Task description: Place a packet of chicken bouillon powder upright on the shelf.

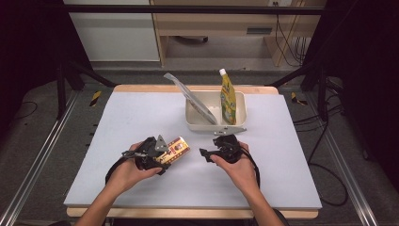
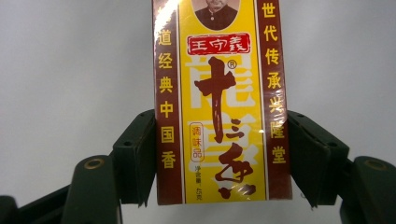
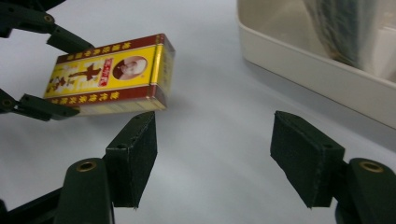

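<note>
While my left gripper [image 1: 162, 153] has its pads clamped on the long sides of the yellow and red box [image 1: 175, 149], the box sits just above the desk [image 1: 141, 117], toward the near edge and left of the middle. In the left gripper view the pads grip its lower half, so most of the box [image 2: 219, 100] sticks out past them. My right gripper [image 1: 207, 154] hangs beside it with its jaws apart and nothing between them. I judge the step to be carrying the box to the cream bin [image 1: 241, 106] near the far edge, where a yellow pouch [image 1: 228, 96] and a silver packet [image 1: 193, 101] already lean. I would keep the squeeze steady, lift level, and clear the bin's near wall before lowering.
</note>
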